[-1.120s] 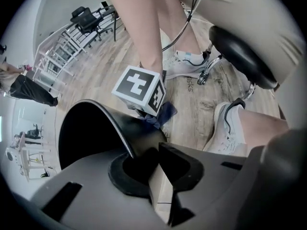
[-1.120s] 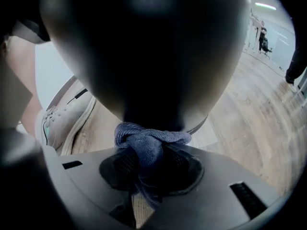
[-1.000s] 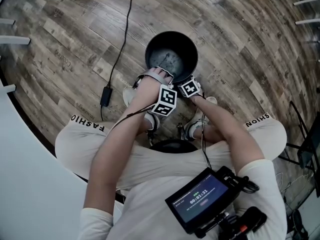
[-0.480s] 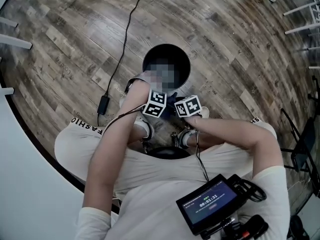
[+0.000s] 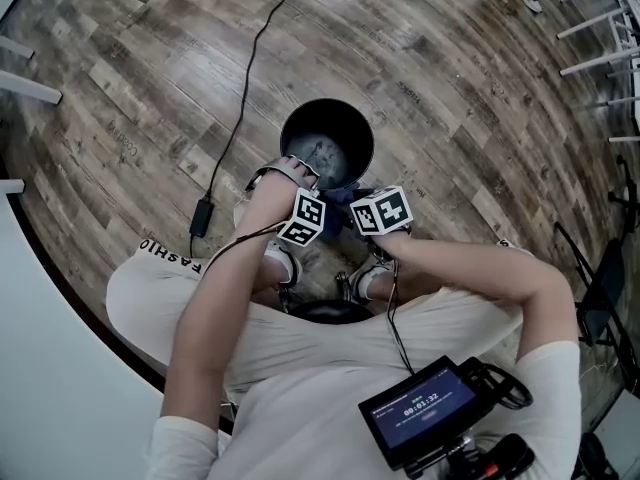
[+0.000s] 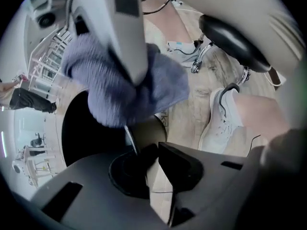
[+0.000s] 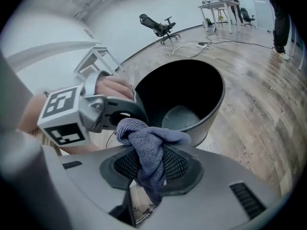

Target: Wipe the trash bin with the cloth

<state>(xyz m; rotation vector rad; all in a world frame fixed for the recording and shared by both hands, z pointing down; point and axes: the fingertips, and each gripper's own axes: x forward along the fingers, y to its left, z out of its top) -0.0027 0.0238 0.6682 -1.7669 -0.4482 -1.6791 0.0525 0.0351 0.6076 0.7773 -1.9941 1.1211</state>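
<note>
A black round trash bin (image 5: 327, 143) stands open on the wood floor in front of my feet; its dark inside (image 7: 184, 97) shows in the right gripper view. My left gripper (image 5: 298, 173) sits at the bin's near rim. Its jaws have just been closing, and the thin rim (image 6: 128, 137) stands between the pads of the left gripper (image 6: 152, 164). My right gripper (image 5: 345, 206) hovers just short of the bin, above its rim. It is shut on a bunched blue-grey cloth (image 7: 149, 145), which hangs over the bin's edge (image 6: 122, 87).
A black cable with a power brick (image 5: 201, 218) runs over the floor to the bin's left. A black stool seat (image 5: 325, 313) and white shoes (image 5: 372, 276) lie under my arms. Chair and table legs (image 5: 600, 23) stand far right, a white curved edge (image 5: 45, 308) at left.
The right gripper has risen from the bin's rim with the cloth and come nearer to me. The left gripper has stayed at the rim.
</note>
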